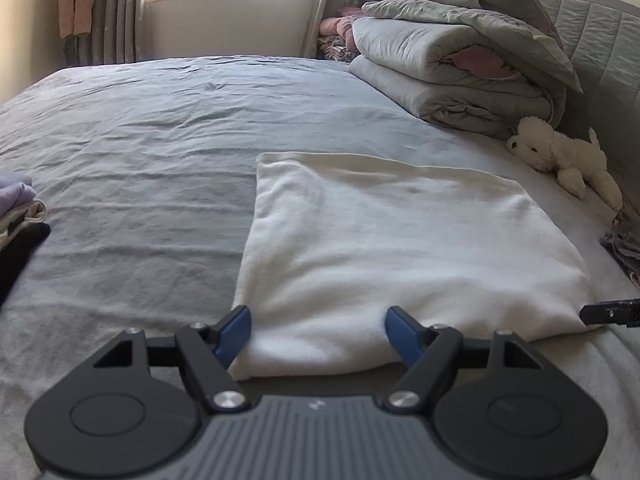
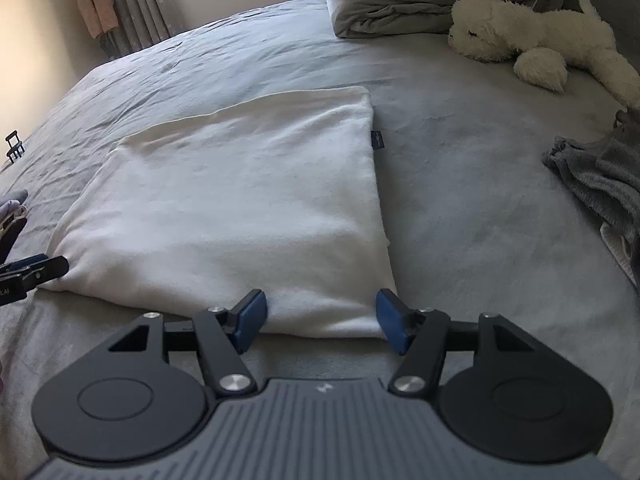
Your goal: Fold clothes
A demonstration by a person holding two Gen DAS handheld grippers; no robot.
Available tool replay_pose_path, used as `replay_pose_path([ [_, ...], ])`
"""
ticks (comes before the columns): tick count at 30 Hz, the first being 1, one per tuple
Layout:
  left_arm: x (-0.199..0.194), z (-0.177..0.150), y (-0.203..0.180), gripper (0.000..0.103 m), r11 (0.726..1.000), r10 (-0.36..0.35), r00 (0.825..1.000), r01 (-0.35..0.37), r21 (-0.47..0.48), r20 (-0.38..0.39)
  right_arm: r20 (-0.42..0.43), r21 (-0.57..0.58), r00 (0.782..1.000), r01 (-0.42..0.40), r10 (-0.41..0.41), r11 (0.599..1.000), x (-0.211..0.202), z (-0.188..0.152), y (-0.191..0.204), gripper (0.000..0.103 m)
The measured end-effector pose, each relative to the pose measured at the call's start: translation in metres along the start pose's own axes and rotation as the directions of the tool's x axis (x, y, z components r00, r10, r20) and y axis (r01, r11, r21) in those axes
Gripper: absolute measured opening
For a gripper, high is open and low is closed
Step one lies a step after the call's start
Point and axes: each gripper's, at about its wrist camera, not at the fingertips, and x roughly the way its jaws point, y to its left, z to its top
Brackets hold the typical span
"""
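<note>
Lying folded on the grey bed sheet [image 1: 160, 128], the white garment [image 1: 392, 248] had a gripper at each near corner.
Left gripper [image 1: 318, 330] and right gripper [image 2: 318, 314] both stood released astride its near edge; plush dog [image 2: 532, 36], stacked duvets [image 1: 460, 68] and grey clothes [image 2: 600, 184] lay aside, blocking nothing.

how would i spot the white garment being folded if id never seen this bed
Start at the big bed with the grey-blue sheet; folded grey quilts sit at its far corner by the headboard. The white garment lies flat on the near side, a smooth rectangle. Unlike the white plush toy and the crumpled grey cloth, it is flat and neatly folded.
</note>
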Motion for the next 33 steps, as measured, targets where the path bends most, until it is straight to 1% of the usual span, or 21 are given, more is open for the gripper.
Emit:
replay_pose_path([
  [5, -0.005, 0.0, 0.001, 0.076, 1.0, 0.012, 1.0, -0.012, -0.007, -0.004, -0.01, -0.001, 1.0, 0.008, -0.008, 1.0, 0.002, 0.004, -0.002, 0.062],
  [8, -0.01, 0.0, 0.0, 0.077, 0.997, 0.077, 0.997, -0.077, 0.022, -0.003, -0.014, -0.006, 1.0, 0.018, -0.019, 1.0, 0.001, 0.004, -0.001, 0.062],
  [10, -0.005, -0.003, 0.008, 0.077, 0.994, 0.113, 0.993, -0.113, 0.004, -0.025, -0.016, -0.006, 1.0, 0.022, -0.022, 1.0, 0.001, 0.004, 0.0, 0.062],
  [11, -0.001, -0.004, 0.014, 0.078, 0.993, 0.113, 0.993, -0.114, -0.018, -0.04, -0.016, -0.002, 1.0, 0.023, -0.023, 1.0, 0.001, 0.004, 0.0, 0.062],
  [13, 0.001, -0.004, 0.017, 0.078, 0.994, 0.105, 0.994, -0.106, -0.037, -0.044, -0.017, -0.002, 0.999, 0.028, -0.028, 1.0, 0.001, 0.004, 0.001, 0.063],
  [18, 0.001, -0.004, 0.015, 0.08, 0.991, 0.134, 0.99, -0.134, 0.0, -0.052, -0.021, -0.019, 0.999, 0.041, -0.042, 0.999, 0.0, 0.004, 0.004, 0.063],
  [22, 0.002, 0.0, 0.021, 0.08, 0.99, 0.136, 0.988, -0.138, -0.018, -0.069, -0.027, -0.017, 0.998, 0.047, -0.048, 0.999, -0.001, 0.004, 0.002, 0.063],
  [23, 0.002, 0.0, 0.021, 0.08, 0.989, 0.143, 0.987, -0.144, -0.016, -0.071, -0.031, -0.015, 0.998, 0.061, -0.062, 0.998, -0.001, 0.003, 0.002, 0.076],
  [25, 0.001, 0.001, 0.02, 0.08, 0.988, 0.152, 0.985, -0.154, -0.017, -0.077, -0.049, -0.026, 0.986, 0.159, -0.16, 0.987, 0.004, 0.002, -0.001, 0.097],
  [26, 0.0, 0.002, 0.02, 0.079, 0.987, 0.155, 0.985, -0.157, -0.019, -0.08, -0.051, -0.039, 0.982, 0.182, -0.184, 0.982, 0.005, 0.001, -0.002, 0.099],
  [28, -0.002, 0.004, 0.02, 0.079, 0.986, 0.157, 0.984, -0.16, -0.036, -0.085, -0.051, -0.003, 0.984, 0.171, -0.171, 0.985, 0.002, 0.002, -0.006, 0.098],
  [31, -0.006, 0.007, 0.023, 0.079, 0.984, 0.159, 0.983, -0.165, -0.069, -0.089, -0.042, 0.097, 0.993, 0.11, -0.106, 0.989, -0.002, 0.004, -0.014, 0.098],
  [33, -0.008, 0.008, 0.025, 0.078, 0.981, 0.172, 0.981, -0.179, -0.074, -0.09, -0.039, 0.177, 0.998, 0.058, -0.052, 0.982, -0.003, 0.006, -0.019, 0.098],
])
